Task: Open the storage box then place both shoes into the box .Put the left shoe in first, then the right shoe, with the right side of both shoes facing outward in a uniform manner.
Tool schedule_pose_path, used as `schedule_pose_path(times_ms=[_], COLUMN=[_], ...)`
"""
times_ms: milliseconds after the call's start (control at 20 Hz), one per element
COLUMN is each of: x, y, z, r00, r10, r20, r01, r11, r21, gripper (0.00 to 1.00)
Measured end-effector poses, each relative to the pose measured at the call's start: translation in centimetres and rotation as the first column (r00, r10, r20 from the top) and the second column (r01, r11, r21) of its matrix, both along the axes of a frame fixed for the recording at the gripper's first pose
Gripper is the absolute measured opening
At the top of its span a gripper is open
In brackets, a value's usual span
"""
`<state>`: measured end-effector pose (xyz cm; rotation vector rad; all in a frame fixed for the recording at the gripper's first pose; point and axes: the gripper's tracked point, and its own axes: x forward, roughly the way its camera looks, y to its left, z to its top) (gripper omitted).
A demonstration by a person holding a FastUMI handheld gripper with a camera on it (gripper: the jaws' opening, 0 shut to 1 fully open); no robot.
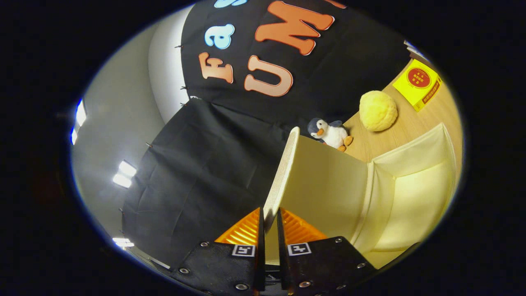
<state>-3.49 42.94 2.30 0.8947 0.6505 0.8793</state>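
So the gripper [269, 220] has its two fingers pinched in on the edge of the pale cream storage box lid [283, 172], a thin flat panel with a finely textured edge. One finger sits on each face of it and there's barely any gap left, so it looks properly clamped.

The lid runs straight ahead from between the fingers and stands swung up, well off the opening. Just to the right of the fingers you look into the cream-coloured storage box [407, 193] itself; its inside walls and corner seam are visible and glow a soft yellow. I can't spot anything lying in the part of the interior that shows.

Beyond the far end of the lid there's a small plush penguin [331, 133], grey and white with orange beak and feet, sitting on the light wooden tabletop [415, 119] right behind the box. A bit further right of it is a round fuzzy yellow ball-shaped thing [378, 111], and further still a flat yellow box with a red round sticker [417, 84]. The whole scene is tilted, with black cloth wall [197, 172] ahead and left of the fingers.
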Motion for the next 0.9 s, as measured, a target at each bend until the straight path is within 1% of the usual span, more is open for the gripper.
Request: schedule_pose_path(times_ms=[50,150,200,250,300,350,550,650,700,800,900], x=[0.1,0.1,0.2,0.5,0.6,0.5,0.9,0.3,0.3,0.2,0.7], y=[0.3,0.1,-0.1,-0.5,-0.8,-1.1,-1.2,-0.2,-0.1,-0.8,-2.9], z=[-0.5,-1.6,-2.2,-2.6,-3.1,-3.1,-1.0,0.6,1.5,2.6,2.4], r00=[1.0,1.0,0.999,0.999,0.998,0.998,0.997,0.999,0.998,0.996,0.99], r10=[-0.007,-0.016,-0.028,-0.041,-0.046,-0.046,-0.078,-0.042,-0.039,-0.045,-0.072], r20=[0.013,0.016,0.022,0.032,0.038,0.038,0.028,0.023,0.039,0.08,0.119], r01=[0.007,0.017,0.03,0.045,0.052,0.052,0.08,0.044,0.041,0.05,0.085], r11=[1.0,0.997,0.993,0.988,0.984,0.983,0.992,0.997,0.998,0.996,0.99], r21=[-0.029,-0.076,-0.11,-0.146,-0.172,-0.177,-0.097,-0.064,-0.057,-0.07,-0.109], gripper=[0.23,0.67,0.86,0.93,0.98,0.98,0.98,0.98,0.98,0.98,0.98])
